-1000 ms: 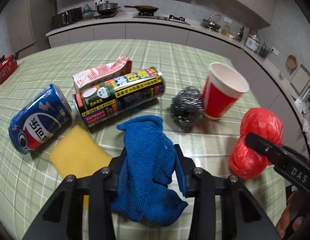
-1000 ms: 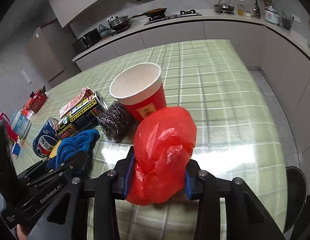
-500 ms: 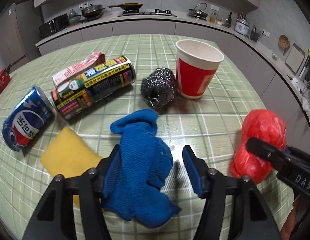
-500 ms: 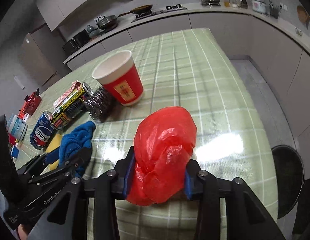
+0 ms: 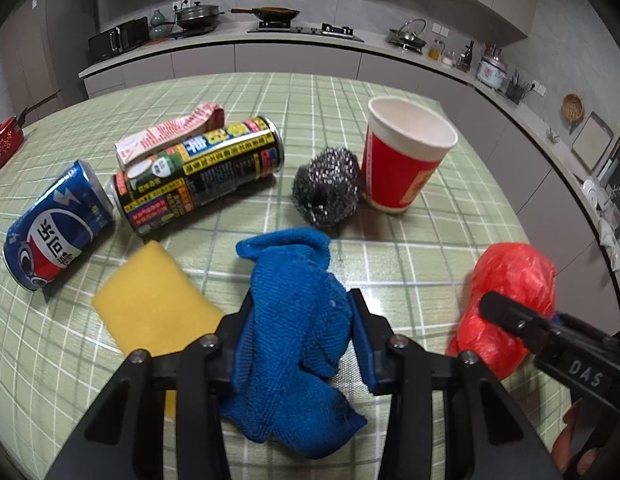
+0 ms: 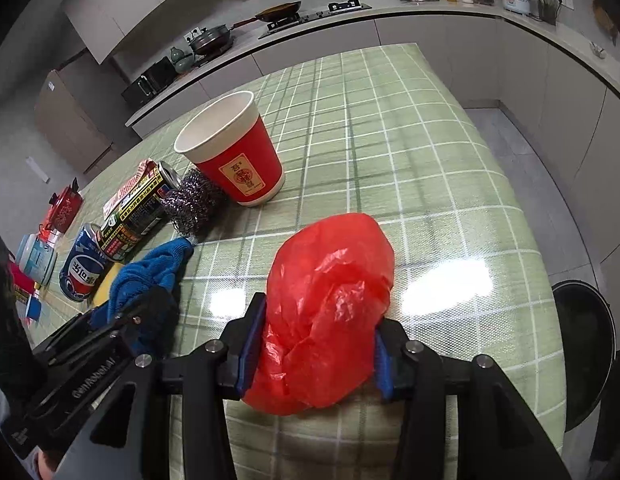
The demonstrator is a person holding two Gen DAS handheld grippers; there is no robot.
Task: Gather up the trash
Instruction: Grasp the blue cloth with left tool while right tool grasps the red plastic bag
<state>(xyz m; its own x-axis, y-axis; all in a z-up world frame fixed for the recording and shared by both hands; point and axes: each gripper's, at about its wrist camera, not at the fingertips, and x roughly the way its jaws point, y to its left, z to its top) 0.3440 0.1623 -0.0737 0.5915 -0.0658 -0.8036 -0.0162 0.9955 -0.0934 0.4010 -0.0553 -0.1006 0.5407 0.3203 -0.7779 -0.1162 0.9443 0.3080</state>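
Note:
My left gripper [image 5: 299, 308] is closing, and its blue pads press on a crumpled blue cloth [image 5: 287, 264] that rests on the green checked table [image 5: 410, 264]. To its right, my right gripper [image 6: 320, 320] holds a red plastic bag [image 6: 330, 280] between its pads at the table's near edge. Its jaws are opening, with the pads still against the bag. A red paper cup [image 5: 402, 168] stands upright beyond the cloth. A steel scourer [image 5: 326, 188], a tall printed can [image 5: 197, 176], a blue cola can [image 5: 57, 224], a flattened carton [image 5: 165, 136] and a yellow sponge [image 5: 149, 304] lie to the cup's left.
A black round bin [image 6: 582, 356] stands on the floor just off the table's right edge. A kitchen counter [image 5: 301, 40] with a hob and pots runs along the back wall. A red pot [image 6: 63, 208] and a white tub [image 6: 35, 258] sit at the table's far left.
The left jaws spread apart around the blue cloth half a second ago and have come back onto it. The right gripper has shifted a little with the red bag still between its pads.

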